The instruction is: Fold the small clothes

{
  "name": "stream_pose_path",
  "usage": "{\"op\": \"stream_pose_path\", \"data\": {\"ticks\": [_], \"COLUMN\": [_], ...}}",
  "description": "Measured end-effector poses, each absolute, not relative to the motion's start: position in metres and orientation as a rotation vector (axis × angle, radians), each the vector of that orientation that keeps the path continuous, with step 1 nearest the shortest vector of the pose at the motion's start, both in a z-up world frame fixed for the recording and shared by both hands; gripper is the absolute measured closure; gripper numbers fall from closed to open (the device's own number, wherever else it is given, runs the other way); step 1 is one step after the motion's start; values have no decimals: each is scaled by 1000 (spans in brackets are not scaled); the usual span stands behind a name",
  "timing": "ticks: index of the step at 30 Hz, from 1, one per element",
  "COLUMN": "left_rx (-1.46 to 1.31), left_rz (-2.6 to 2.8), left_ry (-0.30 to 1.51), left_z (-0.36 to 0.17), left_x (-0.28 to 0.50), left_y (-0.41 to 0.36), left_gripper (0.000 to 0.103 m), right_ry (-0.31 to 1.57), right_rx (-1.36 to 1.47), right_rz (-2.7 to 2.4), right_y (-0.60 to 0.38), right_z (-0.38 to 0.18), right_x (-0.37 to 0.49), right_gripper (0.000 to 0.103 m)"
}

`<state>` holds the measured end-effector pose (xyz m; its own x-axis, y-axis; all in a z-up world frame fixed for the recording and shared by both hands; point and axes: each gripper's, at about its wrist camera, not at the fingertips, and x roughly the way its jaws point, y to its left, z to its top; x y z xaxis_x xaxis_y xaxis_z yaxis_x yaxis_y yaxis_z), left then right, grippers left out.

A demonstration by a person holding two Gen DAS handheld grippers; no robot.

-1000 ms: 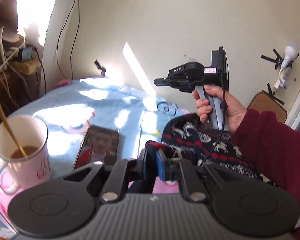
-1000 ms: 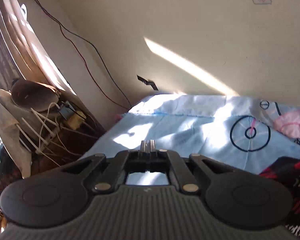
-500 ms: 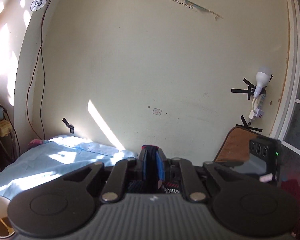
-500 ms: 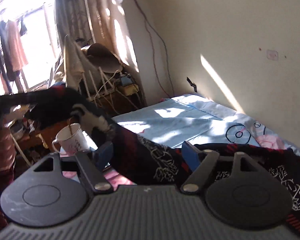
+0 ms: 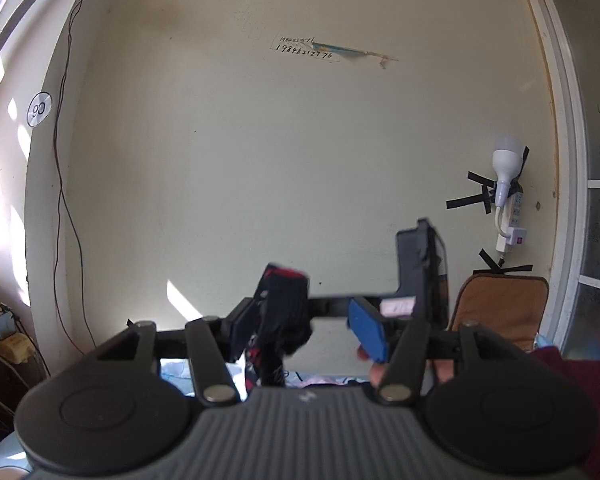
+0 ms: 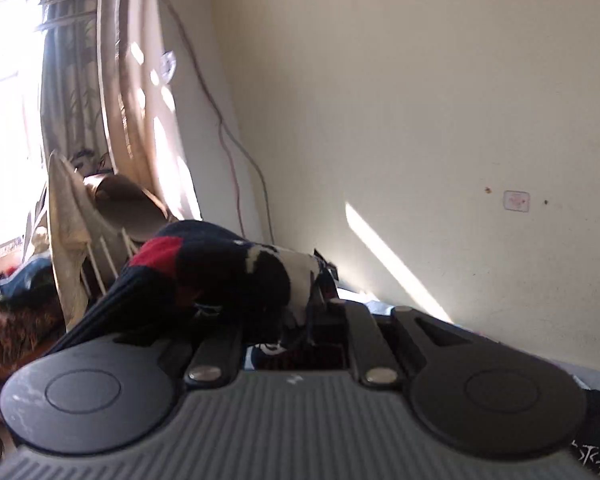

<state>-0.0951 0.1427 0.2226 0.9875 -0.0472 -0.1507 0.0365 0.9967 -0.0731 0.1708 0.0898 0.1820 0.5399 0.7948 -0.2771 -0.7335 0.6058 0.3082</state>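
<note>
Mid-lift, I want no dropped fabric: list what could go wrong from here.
1. The left gripper's jaws are opening around the dark patterned garment; it may slip free and drop.
2. The right gripper's jaws are closing with fabric heaped over one side, hiding the pads; the pinch may catch a bunched layer, spoiling the fold.

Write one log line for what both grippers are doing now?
left gripper: opening, sweater between jaws | right gripper: closing on sweater
</note>
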Motion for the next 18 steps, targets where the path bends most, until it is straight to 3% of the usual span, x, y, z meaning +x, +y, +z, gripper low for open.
{"op": "stream_pose_path", "data": {"ticks": [4,7,16,18], "left_rx": [-88,-108,-263,-290], "left_rz": [-44,-82,-189,-188], "left_ry": [248,346,748,809], "left_z": [201,176,72,48], "left_x": [-54,-6,157,184], "left_y": [141,138,143,142], "left_gripper": [49,47,42,34], "right_ry": [370,352,589,613], "right_rx": [414,497,622,620], "right_rz": [808,715,403,385], "right_y": [17,-45,-173,-181], "right_z": [212,204,62,41], "right_x": [212,219,177,165], "right_gripper": [89,89,89,89]}}
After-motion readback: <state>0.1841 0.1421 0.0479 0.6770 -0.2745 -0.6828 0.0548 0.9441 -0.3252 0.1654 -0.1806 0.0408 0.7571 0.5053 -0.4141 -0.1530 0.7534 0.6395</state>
